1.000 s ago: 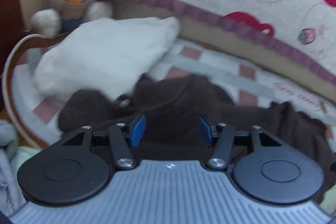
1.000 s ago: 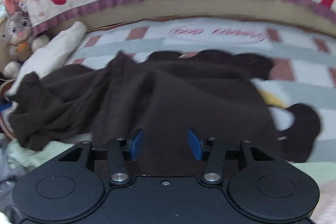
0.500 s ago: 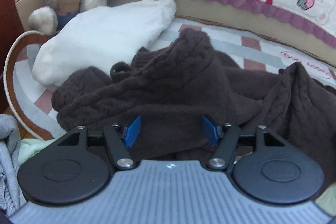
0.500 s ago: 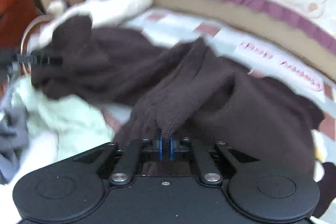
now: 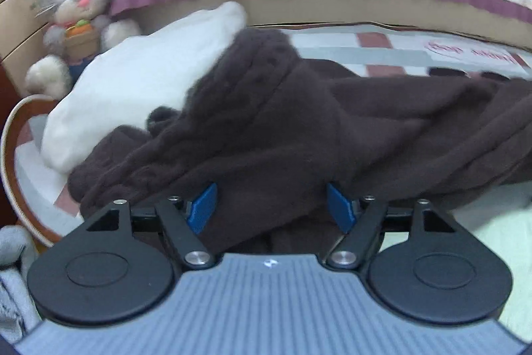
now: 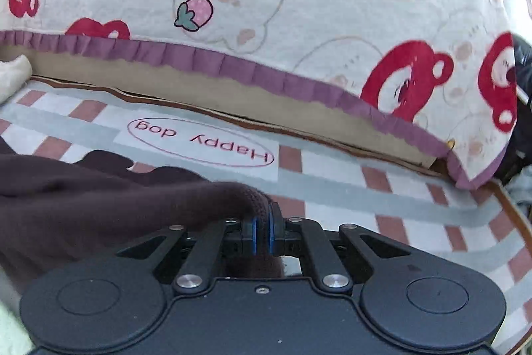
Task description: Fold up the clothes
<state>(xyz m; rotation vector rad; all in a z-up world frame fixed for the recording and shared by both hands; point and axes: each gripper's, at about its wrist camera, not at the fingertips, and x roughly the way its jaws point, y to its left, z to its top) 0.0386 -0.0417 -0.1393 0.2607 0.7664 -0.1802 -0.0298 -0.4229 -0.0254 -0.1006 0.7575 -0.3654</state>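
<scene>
Your right hand-held gripper (image 6: pixel 262 230) is clenched on a ribbed edge of the brown sweater (image 5: pixel 299 122), its blue pads pinched together with knit squeezed between them. A second ago that gripper stood parted above the heap; half a second ago it had already bitten a seam, and since then it has swung to the right, over the checked mat (image 6: pixel 382 188) and near the "Happy dog" print (image 6: pixel 199 140). The cloth now runs taut from the heap toward it, so you seem to be drawing the sweater out flat, a likely prelude to folding.

Your left hand-held gripper (image 5: pixel 271 205) stands released, its blue pads wide apart. Sweater fabric bulges into the gap and drapes over the pads, but nothing is pinched.

The sweater lies bunched on the mat, its far end riding against the white pillow (image 5: pixel 139 75), with a plush rabbit (image 5: pixel 74 12) behind. From the left gripper it stretches away rightward in long ridges. It is not folded: still crumpled, layers heaped unevenly.
</scene>
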